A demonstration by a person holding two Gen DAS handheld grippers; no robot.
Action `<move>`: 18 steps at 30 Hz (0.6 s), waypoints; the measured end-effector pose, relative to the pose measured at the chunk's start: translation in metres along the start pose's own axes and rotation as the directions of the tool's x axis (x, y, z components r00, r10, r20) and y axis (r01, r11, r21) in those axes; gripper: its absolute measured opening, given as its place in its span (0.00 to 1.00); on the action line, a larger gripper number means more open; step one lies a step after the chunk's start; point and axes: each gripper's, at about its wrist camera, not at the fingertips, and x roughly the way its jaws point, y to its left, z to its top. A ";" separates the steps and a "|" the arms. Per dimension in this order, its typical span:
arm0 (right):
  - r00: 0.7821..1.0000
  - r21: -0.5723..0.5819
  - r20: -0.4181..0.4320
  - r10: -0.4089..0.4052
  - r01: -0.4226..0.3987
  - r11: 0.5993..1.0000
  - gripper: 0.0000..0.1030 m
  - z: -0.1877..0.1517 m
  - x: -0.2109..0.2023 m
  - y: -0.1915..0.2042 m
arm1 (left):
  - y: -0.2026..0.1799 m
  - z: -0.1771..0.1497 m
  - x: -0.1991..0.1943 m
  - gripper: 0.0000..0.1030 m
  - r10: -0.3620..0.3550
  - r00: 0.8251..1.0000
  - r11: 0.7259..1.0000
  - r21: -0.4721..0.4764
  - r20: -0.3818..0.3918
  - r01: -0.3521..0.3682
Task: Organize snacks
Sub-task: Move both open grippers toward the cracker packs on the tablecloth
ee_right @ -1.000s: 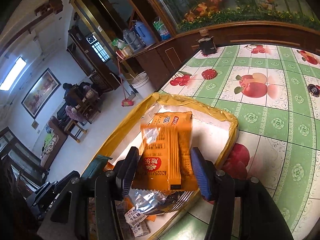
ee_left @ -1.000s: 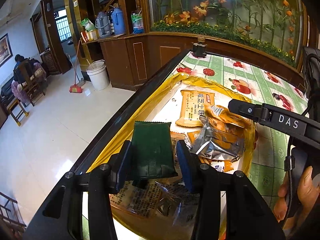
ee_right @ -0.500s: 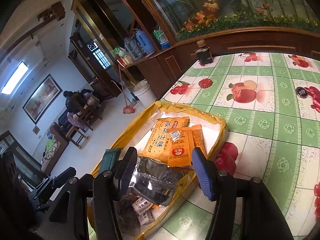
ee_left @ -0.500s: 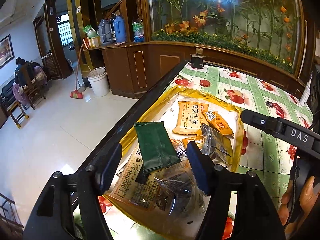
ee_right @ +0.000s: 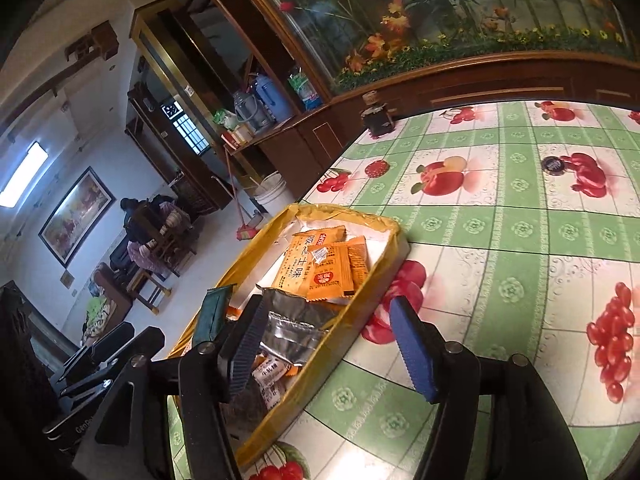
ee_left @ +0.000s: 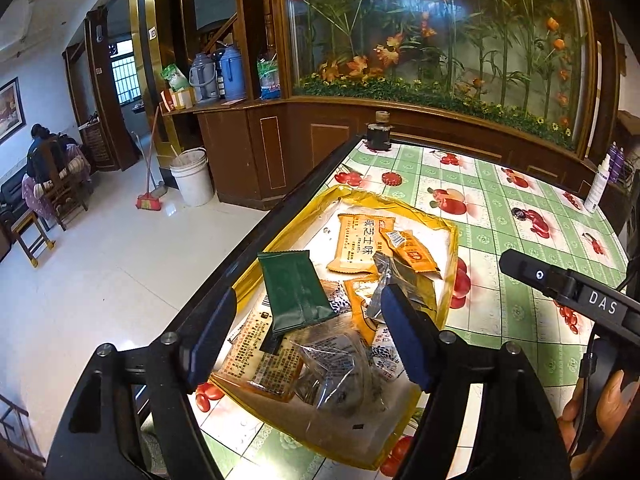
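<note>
A yellow-lined tray [ee_left: 451,272] sits at the table's left edge and holds the snacks. In it lie a dark green packet [ee_left: 296,292], a large orange packet [ee_left: 362,242], a small orange packet [ee_left: 410,250] and a crumpled silver packet [ee_left: 400,284]. My left gripper [ee_left: 308,300] hovers above the near end of the tray. Its jaws are opening with nothing pressed between them; the green packet lies loose below. My right gripper [ee_right: 328,304] hangs over the tray's right rim [ee_right: 348,216], jaws opening and empty. The small orange packet [ee_right: 330,272] rests just ahead of it.
A small black jar [ee_left: 378,136] stands at the table's far edge and a white bottle [ee_left: 598,188] at the far right. A dark round cap [ee_right: 554,165] lies on the fruit-print tablecloth. The floor drops away left of the tray, with a bucket [ee_left: 194,178] beyond.
The left gripper let go of the green packet and the right let go of the small orange packet. Both packets now lie in the tray. Both grippers drew back and up, jaws wider.
</note>
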 end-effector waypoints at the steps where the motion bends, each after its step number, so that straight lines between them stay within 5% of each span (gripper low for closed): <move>1: 1.000 0.002 0.002 -0.004 0.004 1.000 0.66 -0.001 -0.004 -0.001 | -0.001 0.000 -0.001 0.73 -0.002 1.000 1.000 0.001 0.001 0.002; 6: 0.999 0.009 0.025 -0.033 0.033 0.999 0.79 -0.010 -0.026 -0.007 | -0.006 0.000 -0.008 0.80 -0.004 1.000 1.000 0.006 0.013 0.004; 18: 0.985 0.081 0.071 -0.160 0.154 0.985 0.81 -0.044 -0.099 -0.061 | -0.038 -0.003 -0.023 0.80 -0.063 0.998 0.996 0.058 0.016 0.062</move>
